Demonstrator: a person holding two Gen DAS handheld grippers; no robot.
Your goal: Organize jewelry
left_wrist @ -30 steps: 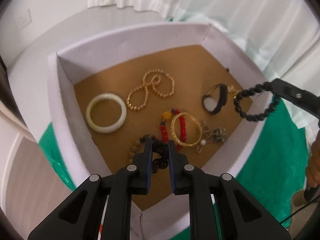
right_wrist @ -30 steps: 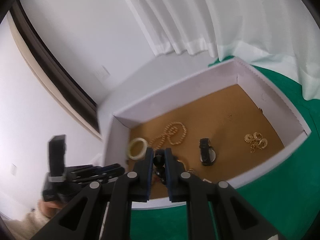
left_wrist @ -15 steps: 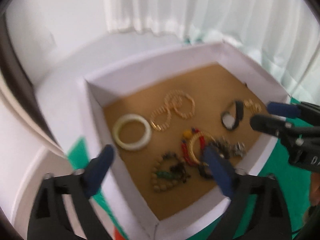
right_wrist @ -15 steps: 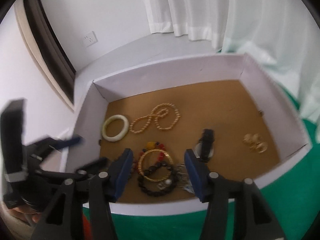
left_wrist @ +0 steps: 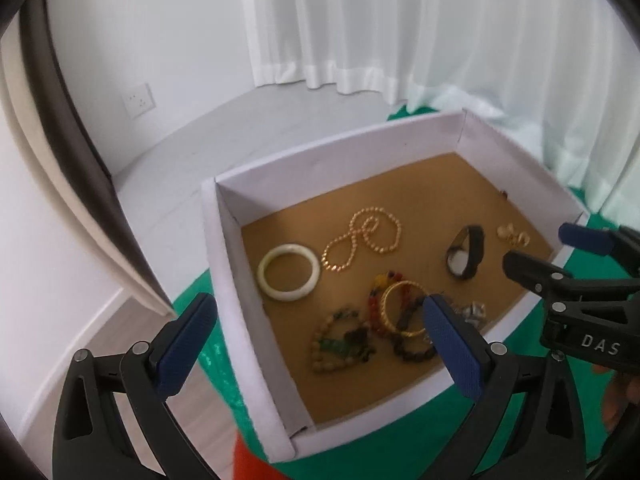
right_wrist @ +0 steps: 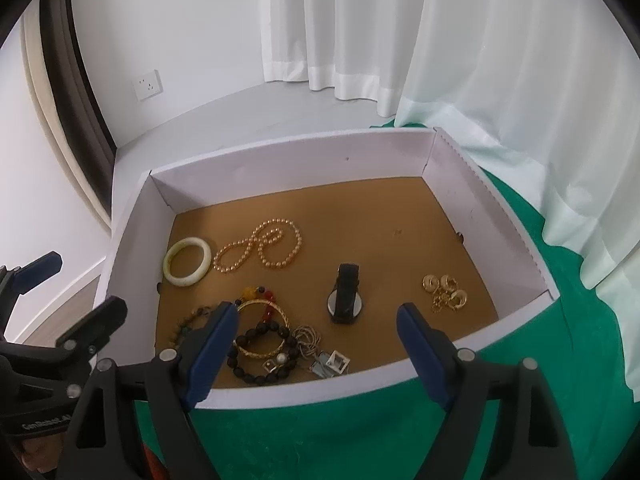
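Observation:
A white box (right_wrist: 132, 232) with a brown floor holds the jewelry: a pale jade bangle (right_wrist: 187, 262), a gold bead necklace (right_wrist: 260, 250), a black watch (right_wrist: 346, 294), gold earrings (right_wrist: 444, 286), a gold bangle (right_wrist: 262, 328) over red beads, a black bead bracelet (right_wrist: 260, 354), a wooden bead bracelet (left_wrist: 340, 340) and silver pieces (right_wrist: 330, 362). My left gripper (left_wrist: 320, 344) is open and empty above the box's near left corner (left_wrist: 248, 344). My right gripper (right_wrist: 316, 352) is open and empty above the box's near wall. The right gripper also shows in the left wrist view (left_wrist: 560, 252).
The box stands on a green cloth (right_wrist: 360, 432) over a round table. White curtains (right_wrist: 480, 60) hang behind and to the right. A white wall with a socket (right_wrist: 149, 85) and a dark door frame (right_wrist: 76, 92) are on the left.
Both grippers have opened and let go of their bead bracelets, which now lie in the box's near part. Both grippers have pulled back and up from the box.

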